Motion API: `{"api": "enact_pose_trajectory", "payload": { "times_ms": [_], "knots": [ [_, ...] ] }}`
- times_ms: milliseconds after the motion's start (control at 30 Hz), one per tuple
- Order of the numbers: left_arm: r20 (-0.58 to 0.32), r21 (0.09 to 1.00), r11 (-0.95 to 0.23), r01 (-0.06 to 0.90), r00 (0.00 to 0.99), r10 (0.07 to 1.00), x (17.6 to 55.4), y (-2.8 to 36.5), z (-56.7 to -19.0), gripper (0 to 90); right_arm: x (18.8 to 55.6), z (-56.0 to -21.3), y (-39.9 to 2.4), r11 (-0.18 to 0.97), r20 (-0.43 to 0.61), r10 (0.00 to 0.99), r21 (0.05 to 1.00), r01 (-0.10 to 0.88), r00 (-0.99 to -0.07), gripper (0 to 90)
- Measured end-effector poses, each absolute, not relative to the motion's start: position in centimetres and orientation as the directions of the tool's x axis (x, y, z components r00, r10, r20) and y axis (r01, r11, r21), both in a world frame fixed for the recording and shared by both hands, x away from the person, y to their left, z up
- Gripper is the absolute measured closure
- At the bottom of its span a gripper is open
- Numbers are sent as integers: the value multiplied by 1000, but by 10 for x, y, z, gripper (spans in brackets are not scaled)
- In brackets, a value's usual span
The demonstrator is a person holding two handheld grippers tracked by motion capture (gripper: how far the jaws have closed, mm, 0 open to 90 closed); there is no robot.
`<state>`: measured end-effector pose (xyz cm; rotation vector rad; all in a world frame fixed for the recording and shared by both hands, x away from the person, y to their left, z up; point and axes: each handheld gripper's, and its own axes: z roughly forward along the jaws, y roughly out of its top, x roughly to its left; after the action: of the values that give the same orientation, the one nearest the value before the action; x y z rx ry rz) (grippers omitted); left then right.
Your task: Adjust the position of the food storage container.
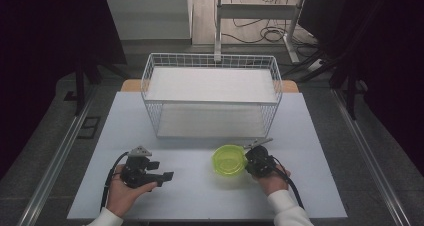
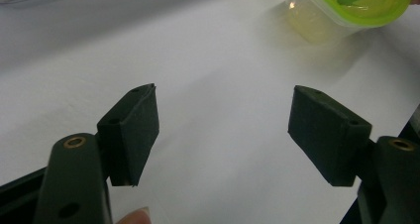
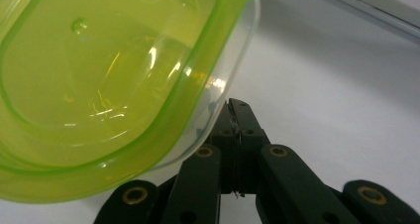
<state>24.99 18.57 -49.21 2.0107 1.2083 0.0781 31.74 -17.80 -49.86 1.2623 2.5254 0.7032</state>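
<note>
My right gripper (image 1: pixel 248 159) pinches the rim of the translucent green plastic container (image 1: pixel 229 159), just before the white wire basket (image 1: pixel 212 61). My left gripper (image 1: pixel 165 170) rests wide open, empty. Probably lifting it basketward comes next.

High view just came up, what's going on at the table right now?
A person holds a hand-held gripper in each hand. The right hand-held gripper has its jaws shut at the rim of a green tub, which sits in front of a white wire basket. The left hand-held gripper is open, near the table, holding nothing.
</note>
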Motion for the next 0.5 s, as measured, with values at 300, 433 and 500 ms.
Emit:
{"api": "enact_pose_trajectory", "payload": {
  "times_ms": [300,433,500],
  "knots": [
    [-321,638,-250,728,547,773,251,187,-492,274,316,-501,-149,554,-5,763,518,651,-646,887],
    [-320,637,-250,729,546,774,250,187,-493,275,315,-502,-142,571,-17,753,511,642,-657,887],
    [-320,637,-249,729,544,776,251,188,-493,275,315,-501,-144,574,-23,753,513,639,-658,887]
  ]
}}
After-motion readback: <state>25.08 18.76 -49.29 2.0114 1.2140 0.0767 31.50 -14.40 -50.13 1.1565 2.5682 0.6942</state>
